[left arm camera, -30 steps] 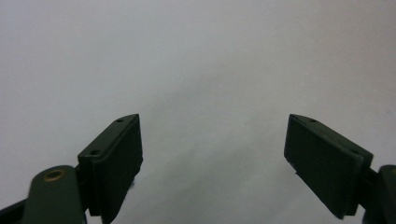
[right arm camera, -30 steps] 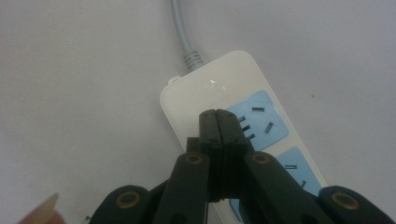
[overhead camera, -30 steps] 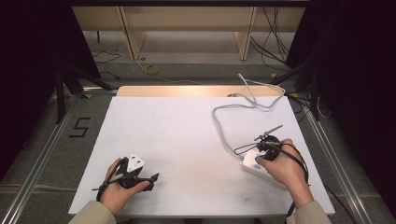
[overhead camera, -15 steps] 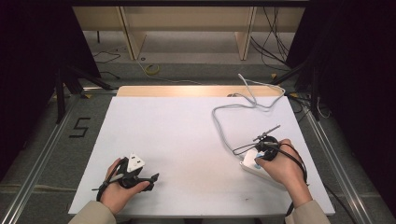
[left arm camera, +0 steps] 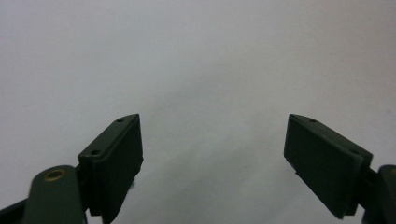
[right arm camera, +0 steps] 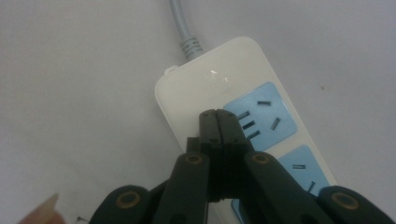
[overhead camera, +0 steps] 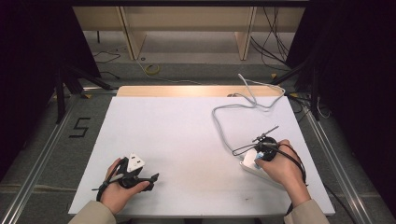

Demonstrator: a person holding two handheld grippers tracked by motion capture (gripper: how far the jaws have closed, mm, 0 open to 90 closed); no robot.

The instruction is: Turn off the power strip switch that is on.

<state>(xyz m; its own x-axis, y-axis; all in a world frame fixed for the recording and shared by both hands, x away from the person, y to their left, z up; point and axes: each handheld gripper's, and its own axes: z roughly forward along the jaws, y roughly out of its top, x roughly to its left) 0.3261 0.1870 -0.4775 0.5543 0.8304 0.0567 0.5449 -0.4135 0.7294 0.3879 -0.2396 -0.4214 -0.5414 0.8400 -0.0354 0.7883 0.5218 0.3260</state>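
Closed-jaw contact on power strip

Left gripper is held near the table's front-left edge, jaws spread and empty. Right gripper, jaws pressed together, holds nothing; its tips are seen over the power strip at front right. Pressure should be applied squarely, off the blue sockets. Nothing is seen displaced since the earlier frames.

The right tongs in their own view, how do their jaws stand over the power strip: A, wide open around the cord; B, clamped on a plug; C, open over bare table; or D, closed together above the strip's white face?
D: the right tongs have both jaws pressed together, tips over the white power strip beside its blue socket panel.
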